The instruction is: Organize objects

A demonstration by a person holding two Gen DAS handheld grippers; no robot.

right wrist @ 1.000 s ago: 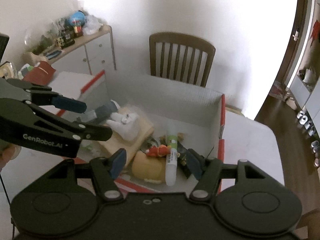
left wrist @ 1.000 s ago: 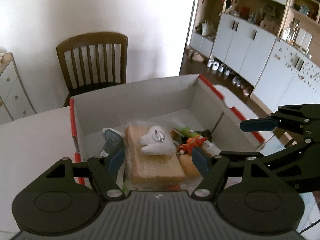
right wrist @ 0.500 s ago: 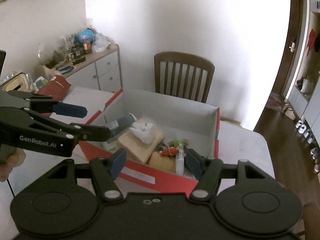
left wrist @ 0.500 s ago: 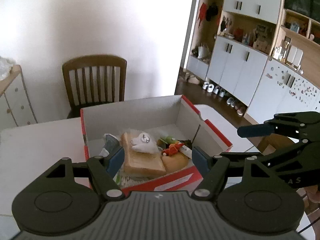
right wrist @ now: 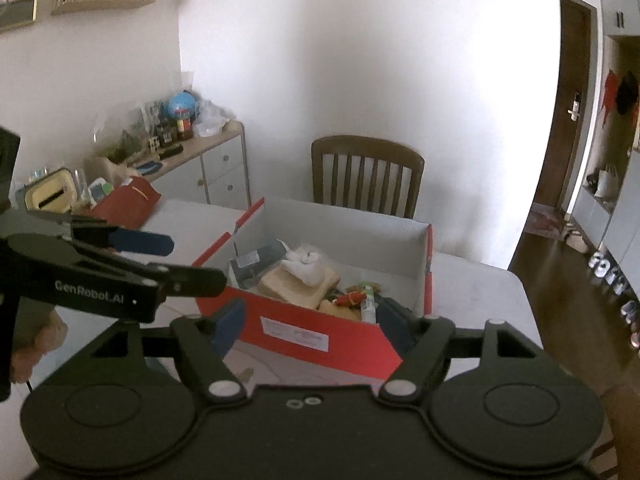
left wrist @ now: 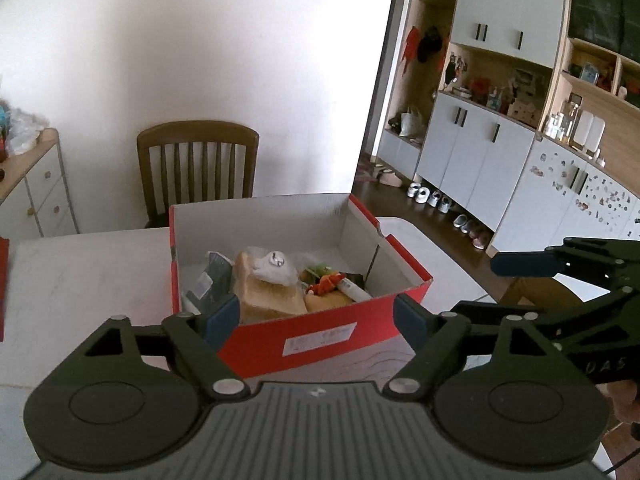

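A red cardboard box (left wrist: 320, 336) (right wrist: 304, 332) stands open on the white table (left wrist: 80, 272). Inside lie a tan block (left wrist: 268, 296) with a white plush toy (left wrist: 276, 268) on top, a dark packet (left wrist: 212, 276), a small orange figure (left wrist: 326, 282), a white tube (left wrist: 352, 290) and a yellow item (left wrist: 326, 302). My left gripper (left wrist: 316, 318) is open and empty, held back from the box's near wall. My right gripper (right wrist: 316, 322) is open and empty, also short of the box. Each gripper shows in the other's view.
A wooden chair (left wrist: 196, 164) stands behind the table. A sideboard with clutter (right wrist: 180, 148) is at the left, with a red bag (right wrist: 128, 204) by the table. White cabinets (left wrist: 480, 160) and shoes (left wrist: 436, 200) line the right side of the room.
Both grippers have pulled back and up from over the box. The box now sits farther off and its red front wall shows. Both stayed open and empty.
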